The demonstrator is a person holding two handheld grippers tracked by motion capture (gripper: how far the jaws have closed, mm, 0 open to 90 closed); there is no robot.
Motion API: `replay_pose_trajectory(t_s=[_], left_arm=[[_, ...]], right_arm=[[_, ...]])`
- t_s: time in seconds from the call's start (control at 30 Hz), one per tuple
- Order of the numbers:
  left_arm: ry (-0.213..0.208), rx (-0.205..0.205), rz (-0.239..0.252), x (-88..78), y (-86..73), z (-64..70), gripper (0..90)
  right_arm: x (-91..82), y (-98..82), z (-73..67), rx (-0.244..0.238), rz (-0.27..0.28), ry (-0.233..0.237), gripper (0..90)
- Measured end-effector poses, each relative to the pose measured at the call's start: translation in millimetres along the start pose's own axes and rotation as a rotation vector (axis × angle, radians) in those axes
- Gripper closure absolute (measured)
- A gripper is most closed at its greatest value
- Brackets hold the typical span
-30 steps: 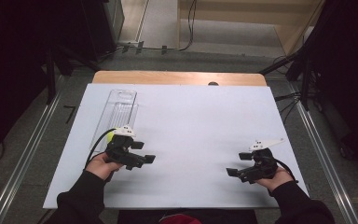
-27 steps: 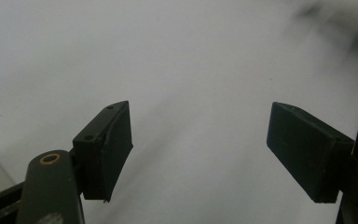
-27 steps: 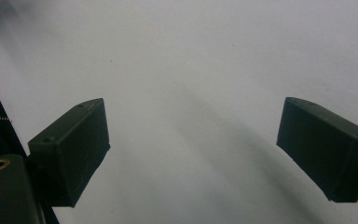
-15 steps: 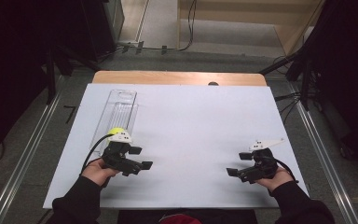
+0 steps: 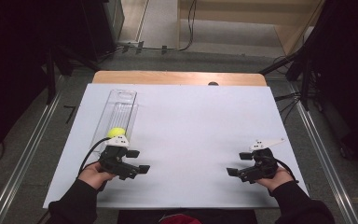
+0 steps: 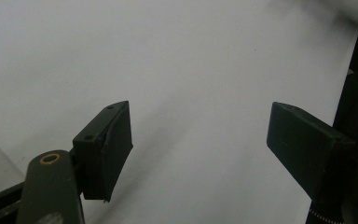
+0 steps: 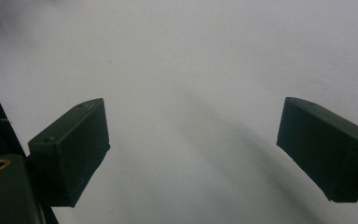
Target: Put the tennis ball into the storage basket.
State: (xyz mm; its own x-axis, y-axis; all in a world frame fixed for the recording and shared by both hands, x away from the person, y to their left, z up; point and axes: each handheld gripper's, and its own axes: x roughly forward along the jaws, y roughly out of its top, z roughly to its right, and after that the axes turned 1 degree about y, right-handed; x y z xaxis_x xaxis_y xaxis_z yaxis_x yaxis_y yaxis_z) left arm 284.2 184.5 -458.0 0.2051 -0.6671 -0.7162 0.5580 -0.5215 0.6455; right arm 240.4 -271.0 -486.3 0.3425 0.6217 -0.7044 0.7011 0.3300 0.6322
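While both hands rest low on the white counter, the left gripper and the right gripper stand released, jaws apart over bare surface, grasping nothing. Just beyond the left gripper, a yellow ball sits inside the near end of a clear tube lying lengthwise.

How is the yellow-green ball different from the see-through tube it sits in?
The ball is round and bright yellow-green; the tube is long, straight-sided and clear. The ball is small and sits at the tube's near end, while the tube stretches away across the white table. You cannot see through the ball, but you can through the tube. Both lie on the table's left side, by the left tongs.
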Motion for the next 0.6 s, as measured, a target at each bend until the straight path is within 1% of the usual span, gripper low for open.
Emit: replay_pose_trajectory(t_s=[0.1,0.6], left_arm=[[-0.001,0.007,-0.003,0.5,-0.1,0.3,23.0],[-0.004,0.006,-0.004,0.3,0.1,0.1,23.0]], right_arm=[[0.1,0.0,0.1,0.001,-0.001,0.0,7.3],[0.6,-0.1,0.7,0.002,0.0,0.001,7.2]])
